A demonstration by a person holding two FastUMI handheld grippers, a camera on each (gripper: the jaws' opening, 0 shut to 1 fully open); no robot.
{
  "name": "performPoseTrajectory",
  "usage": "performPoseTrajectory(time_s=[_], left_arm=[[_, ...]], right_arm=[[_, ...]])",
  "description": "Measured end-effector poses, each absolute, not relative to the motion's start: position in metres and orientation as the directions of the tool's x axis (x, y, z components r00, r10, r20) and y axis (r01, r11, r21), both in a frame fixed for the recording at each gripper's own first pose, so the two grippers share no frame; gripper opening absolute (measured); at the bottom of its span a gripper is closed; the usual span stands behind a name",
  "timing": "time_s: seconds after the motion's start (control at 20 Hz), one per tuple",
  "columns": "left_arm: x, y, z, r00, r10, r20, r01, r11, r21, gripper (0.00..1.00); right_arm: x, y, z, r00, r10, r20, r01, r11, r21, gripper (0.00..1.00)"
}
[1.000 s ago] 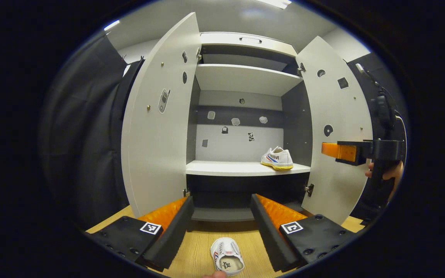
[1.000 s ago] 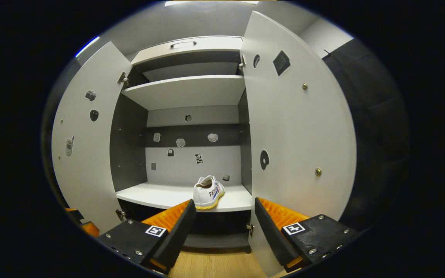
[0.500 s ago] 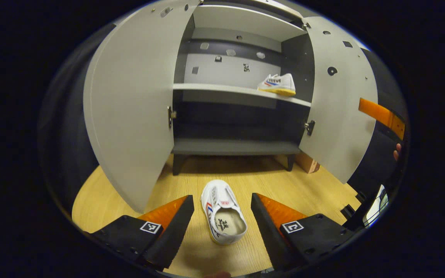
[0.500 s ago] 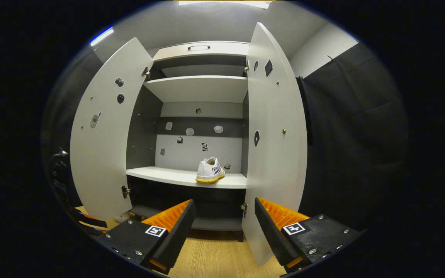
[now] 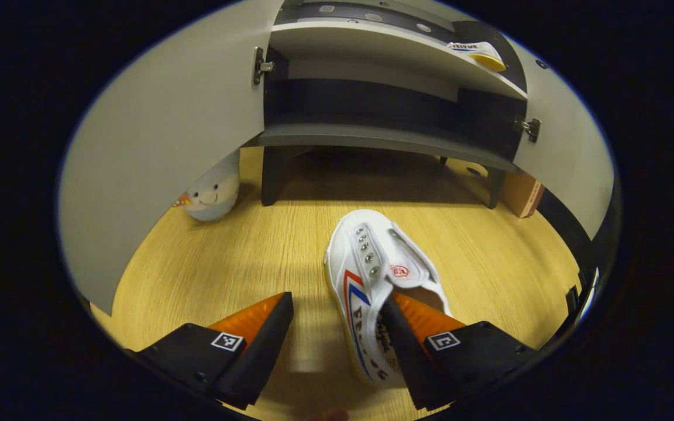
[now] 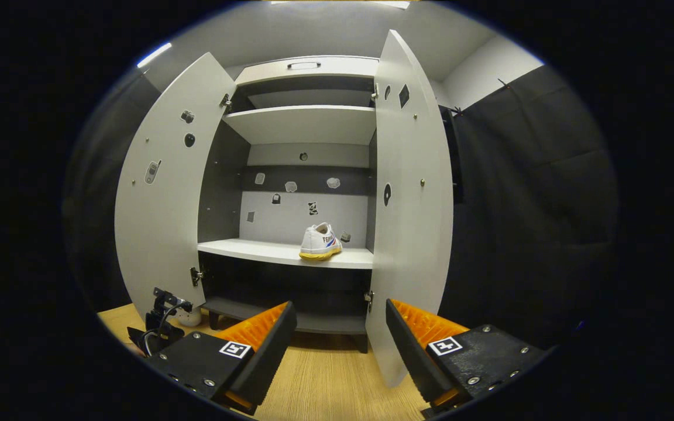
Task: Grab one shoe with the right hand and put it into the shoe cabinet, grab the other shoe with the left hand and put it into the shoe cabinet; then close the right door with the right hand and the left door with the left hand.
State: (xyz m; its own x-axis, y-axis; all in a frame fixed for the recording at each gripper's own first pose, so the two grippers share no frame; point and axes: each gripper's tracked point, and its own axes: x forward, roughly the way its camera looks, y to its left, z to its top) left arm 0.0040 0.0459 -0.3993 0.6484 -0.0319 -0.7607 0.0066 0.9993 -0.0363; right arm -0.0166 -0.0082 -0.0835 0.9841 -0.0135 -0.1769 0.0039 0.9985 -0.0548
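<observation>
In the left gripper view, the left gripper (image 5: 337, 327) hangs low over a pale wood-grain floor (image 5: 243, 257), its 2 ribbed fingers spread wide and gripping nothing. A white canvas shoe (image 5: 381, 286) with red and blue side stripes and a row of metal eyelets lies on the floor between the fingers, toe toward the cabinet; the right-hand finger (image 5: 413, 318) overlaps its heel opening, though contact cannot be judged. Beyond it stands the cabinet (image 5: 372, 137) on short dark legs, with a flat grey bottom board. A round, soft plush toy (image 5: 213, 188) sits on the floor by the cabinet's left front leg, partly behind the smooth left door (image 5: 185, 117). A brown box (image 5: 521, 193) rests near the right leg.

In the right gripper view, the right gripper (image 6: 337, 345) is likewise wide open and empty, held well back from the cabinet. Both doors stand open, the right door (image 6: 413, 193) nearly edge-on. The 2nd shoe (image 6: 320, 241), white with a yellow sole, sits on the middle shelf (image 6: 255, 250) near its right end. The other gripper shows at lower left, by the left door's bottom corner.
</observation>
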Motion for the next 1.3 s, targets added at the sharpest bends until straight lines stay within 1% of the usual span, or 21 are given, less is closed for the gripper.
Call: performPoseTrajectory(time_s=[0.05, 0.25, 0.3, 0.4, 0.45, 0.5, 0.55, 0.6, 0.7, 0.75, 0.8, 0.85, 1.0, 1.15, 1.25, 1.3], left_arm=[[0.013, 0.049, -0.402, 0.658, -0.027, -0.752, -0.007, 0.999, -0.042, 0.98], [0.031, 0.04, -0.409, 0.689, -0.07, -0.721, -0.009, 0.994, -0.105, 0.96], [0.033, 0.034, -0.408, 0.697, -0.085, -0.712, -0.009, 0.992, -0.128, 0.89], [0.037, 0.046, -0.406, 0.709, -0.006, -0.705, -0.033, 0.999, -0.042, 0.51], [0.034, 0.049, -0.405, 0.704, 0.022, -0.71, -0.048, 0.999, -0.017, 0.32], [0.032, 0.05, -0.402, 0.704, 0.029, -0.709, -0.066, 0.998, -0.024, 0.12], [0.027, 0.05, -0.395, 0.695, 0.027, -0.718, -0.091, 0.995, -0.051, 0.11], [0.024, 0.049, -0.381, 0.707, 0.028, -0.706, -0.122, 0.989, -0.083, 0.1], [0.019, 0.051, -0.339, 0.742, 0.062, -0.667, -0.156, 0.984, -0.081, 0.1], [0.019, 0.051, -0.311, 0.769, 0.083, -0.634, -0.164, 0.984, -0.07, 0.1], [0.016, 0.048, -0.284, 0.788, 0.093, -0.608, -0.161, 0.985, -0.058, 0.08], [0.013, 0.045, -0.255, 0.806, 0.104, -0.583, -0.169, 0.984, -0.057, 0.1], [0.02, 0.034, -0.169, 0.857, 0.095, -0.507, -0.185, 0.974, -0.13, 0.1], [0.059, 0.025, -0.093, 0.907, 0.053, -0.419, -0.13, 0.979, -0.159, 0.1], [0.093, 0.019, -0.055, 0.929, 0.049, -0.368, -0.108, 0.984, -0.143, 0.1], [0.115, 0.021, -0.04, 0.934, 0.064, -0.351, -0.115, 0.985, -0.125, 0.1]], right_arm=[[-0.017, -0.012, -0.083, 0.984, -0.023, -0.178, 0.013, 0.998, -0.058, 0.94], [-0.018, -0.018, -0.088, 0.979, -0.045, -0.2, 0.034, 0.998, -0.054, 0.94], [-0.018, -0.016, -0.091, 0.978, -0.046, -0.202, 0.036, 0.998, -0.053, 0.94], [-0.018, -0.012, -0.095, 0.978, -0.049, -0.2, 0.039, 0.998, -0.057, 0.94], [-0.018, -0.01, -0.095, 0.979, -0.049, -0.2, 0.038, 0.998, -0.057, 0.94], [-0.019, -0.007, -0.095, 0.979, -0.044, -0.2, 0.034, 0.998, -0.056, 0.94], [-0.019, -0.005, -0.095, 0.979, -0.039, -0.199, 0.029, 0.998, -0.055, 0.94], [-0.018, -0.002, -0.095, 0.979, -0.032, -0.2, 0.022, 0.998, -0.055, 0.94], [-0.018, 0.003, -0.093, 0.98, -0.022, -0.195, 0.012, 0.999, -0.052, 0.94], [-0.019, 0.004, -0.093, 0.981, -0.016, -0.193, 0.006, 0.999, -0.048, 0.94], [-0.019, 0.007, -0.092, 0.982, -0.009, -0.19, 0.0, 0.999, -0.046, 0.94], [-0.018, 0.01, -0.092, 0.982, -0.004, -0.188, -0.005, 0.999, -0.046, 0.94], [-0.018, 0.016, -0.089, 0.984, 0.013, -0.176, -0.021, 0.999, -0.042, 0.94], [-0.02, 0.024, -0.086, 0.984, 0.04, -0.172, -0.044, 0.999, -0.023, 0.94], [-0.02, 0.024, -0.083, 0.986, 0.045, -0.16, -0.049, 0.998, -0.026, 0.94], [-0.021, 0.024, -0.08, 0.987, 0.046, -0.154, -0.051, 0.998, -0.028, 0.94]])
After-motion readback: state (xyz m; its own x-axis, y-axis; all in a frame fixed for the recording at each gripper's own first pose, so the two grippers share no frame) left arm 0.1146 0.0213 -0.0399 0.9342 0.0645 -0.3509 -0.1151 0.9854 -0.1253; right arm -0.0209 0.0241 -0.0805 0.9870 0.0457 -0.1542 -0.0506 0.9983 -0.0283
